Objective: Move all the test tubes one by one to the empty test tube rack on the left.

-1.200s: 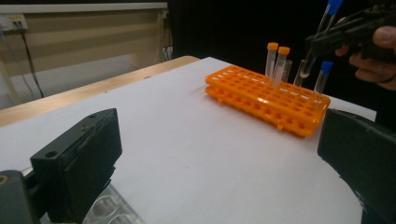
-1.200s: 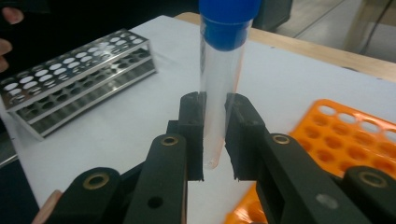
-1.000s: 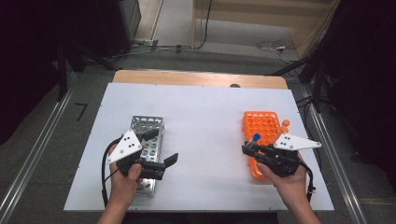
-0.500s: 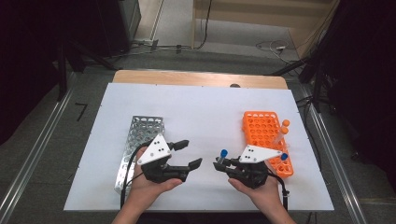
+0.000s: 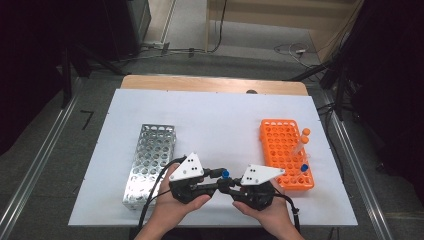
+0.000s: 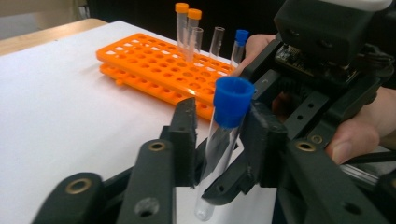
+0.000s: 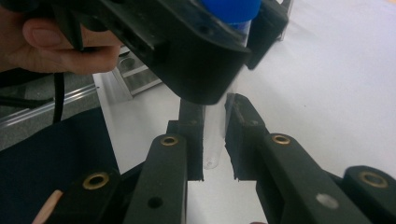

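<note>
Table (image 5: 210, 115) first: white top, metal rack (image 5: 150, 162) at my left, orange rack (image 5: 285, 150) at my right with a few capped tubes standing along its far edge. Between the two racks, at the near edge, my two tongs meet nose to nose over bare table.

The work in hand is passing one blue-capped tube (image 6: 224, 135) from my right tongs (image 5: 231, 188) to my left tongs (image 5: 216, 186). My right tongs grip the tube low on its glass; in the right gripper view the clear body sits pinched between the pads. My left tongs have just been closing around the same tube higher up, below the cap, and from the left gripper view I judge their pads to be against the glass.

To do this well, I should keep both hands still and the tube upright, make sure the left grip is firm and square on the glass rather than on the cap, and only then ease the right jaws apart. Pulling sideways early could twist or drop the tube.
</note>
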### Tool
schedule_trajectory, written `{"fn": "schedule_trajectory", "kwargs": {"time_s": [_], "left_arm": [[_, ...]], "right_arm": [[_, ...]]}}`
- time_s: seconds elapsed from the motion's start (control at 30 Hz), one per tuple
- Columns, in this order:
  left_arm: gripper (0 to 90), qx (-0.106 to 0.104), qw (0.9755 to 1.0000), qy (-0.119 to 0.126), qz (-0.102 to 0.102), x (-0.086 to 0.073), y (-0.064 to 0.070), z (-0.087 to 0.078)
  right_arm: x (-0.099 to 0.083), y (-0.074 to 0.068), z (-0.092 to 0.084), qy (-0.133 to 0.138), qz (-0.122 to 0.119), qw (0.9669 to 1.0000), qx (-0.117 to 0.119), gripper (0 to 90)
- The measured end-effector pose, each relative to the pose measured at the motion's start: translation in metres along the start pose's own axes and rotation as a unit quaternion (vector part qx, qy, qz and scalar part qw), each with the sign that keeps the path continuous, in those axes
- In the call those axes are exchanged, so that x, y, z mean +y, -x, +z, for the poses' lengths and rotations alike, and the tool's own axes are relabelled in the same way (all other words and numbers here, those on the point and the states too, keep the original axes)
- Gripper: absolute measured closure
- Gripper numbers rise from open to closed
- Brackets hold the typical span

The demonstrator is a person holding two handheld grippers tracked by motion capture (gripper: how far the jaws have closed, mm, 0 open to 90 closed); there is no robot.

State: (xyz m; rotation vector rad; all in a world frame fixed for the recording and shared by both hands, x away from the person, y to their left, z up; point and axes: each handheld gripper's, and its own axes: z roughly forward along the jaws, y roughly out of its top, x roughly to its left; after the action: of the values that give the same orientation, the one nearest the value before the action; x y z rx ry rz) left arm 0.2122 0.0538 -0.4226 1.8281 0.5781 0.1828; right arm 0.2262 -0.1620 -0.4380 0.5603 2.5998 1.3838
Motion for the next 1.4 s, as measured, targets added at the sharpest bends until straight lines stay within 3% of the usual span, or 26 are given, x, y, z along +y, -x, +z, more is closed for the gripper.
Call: {"fn": "schedule_trajectory", "kwargs": {"time_s": [0.23,0.33,0.57,0.6,0.8,1.0,1.2,1.4], "left_arm": [[76.6,0.013,0.9999,0.002,0.010,0.002,0.001,-0.002],[76.8,0.018,0.9998,0.006,0.008,0.004,-0.001,-0.004],[76.9,0.049,0.9985,0.022,-0.010,0.007,-0.012,-0.018],[76.9,0.061,0.9976,0.027,-0.015,0.008,-0.017,-0.024],[76.9,0.088,0.9951,0.039,-0.022,0.010,-0.030,-0.043],[77.0,0.132,0.9890,0.058,-0.032,0.014,-0.051,-0.068],[77.0,0.176,0.9803,0.077,-0.046,0.020,-0.075,-0.086],[77.0,0.212,0.9717,0.091,-0.051,0.025,-0.097,-0.093]], "right_arm": [[-0.001,0.002,-0.001,0.005,0.009,0.9999,0.008,75.0],[-0.002,0.003,-0.003,0.017,0.004,0.9998,0.000,73.2],[-0.013,0.010,-0.016,0.039,0.024,0.9990,-0.003,42.5],[-0.016,0.010,-0.019,0.039,0.024,0.9989,-0.006,39.0],[-0.027,0.016,-0.033,0.045,0.033,0.9984,-0.010,17.8],[-0.040,0.019,-0.038,0.046,0.044,0.9980,0.005,0.3],[-0.050,0.020,-0.041,0.045,0.054,0.9975,0.010,0.0],[-0.055,0.023,-0.042,0.048,0.054,0.9974,0.000,0.0]]}}
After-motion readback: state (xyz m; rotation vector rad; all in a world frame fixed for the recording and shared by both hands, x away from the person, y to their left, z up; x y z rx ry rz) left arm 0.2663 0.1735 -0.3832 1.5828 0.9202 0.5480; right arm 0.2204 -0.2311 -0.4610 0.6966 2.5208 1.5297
